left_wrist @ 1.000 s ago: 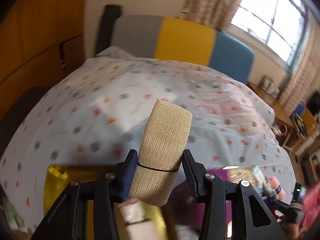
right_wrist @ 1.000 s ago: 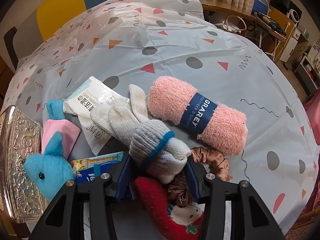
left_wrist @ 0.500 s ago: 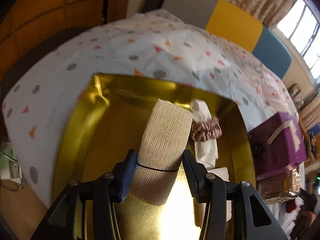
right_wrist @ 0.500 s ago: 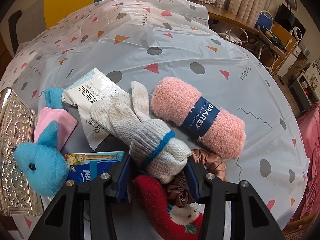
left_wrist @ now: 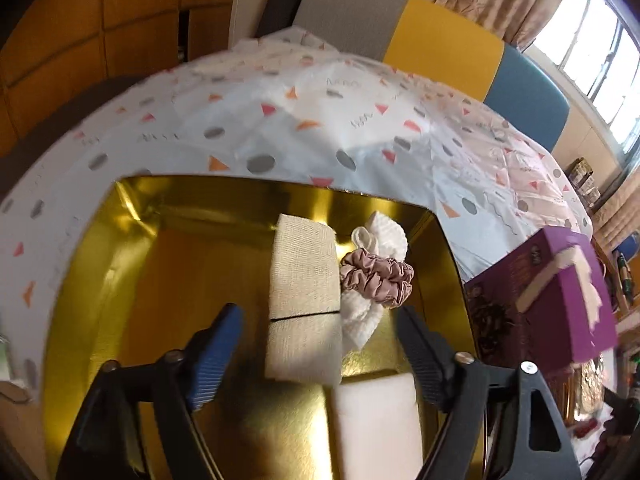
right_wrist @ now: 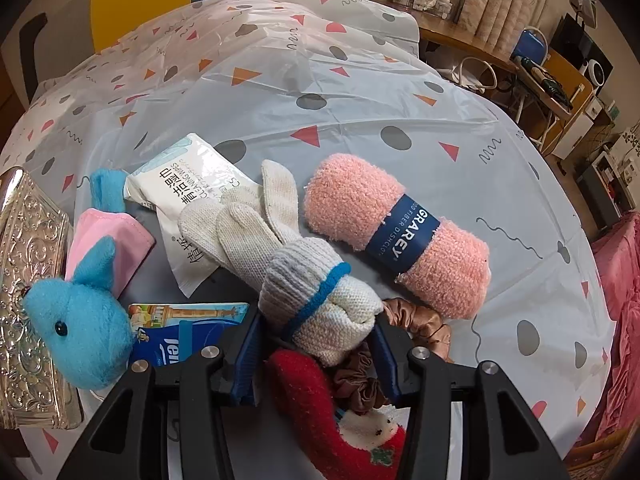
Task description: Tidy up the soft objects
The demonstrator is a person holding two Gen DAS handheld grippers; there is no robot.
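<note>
Gold tray (left_wrist: 100,264): it lies on the bed with the patterned cover (left_wrist: 320,128); it is the place where the soft things are collected.
Beige roll (left_wrist: 304,280): it is now inside the tray, just beside the pink hair tie (left_wrist: 378,276) and a white cloth (left_wrist: 384,232). It looks light and soft, with a thin black band around the middle, so it should give under pressure and not slip; the best hold is across the middle, near the band.
Glove bundle (right_wrist: 308,292): knitted, light and springy, rolled with a blue-edged cuff. The thick cuff end is the firm place to take it.
Left claw (left_wrist: 316,344): its jaws have just been opening; they stand wide on both sides of the roll and do not press it. It points steeply down into the tray.
Right claw (right_wrist: 316,344): closed on the glove bundle, pointing steeply down over the pile, above the red sock (right_wrist: 320,400).
</note>
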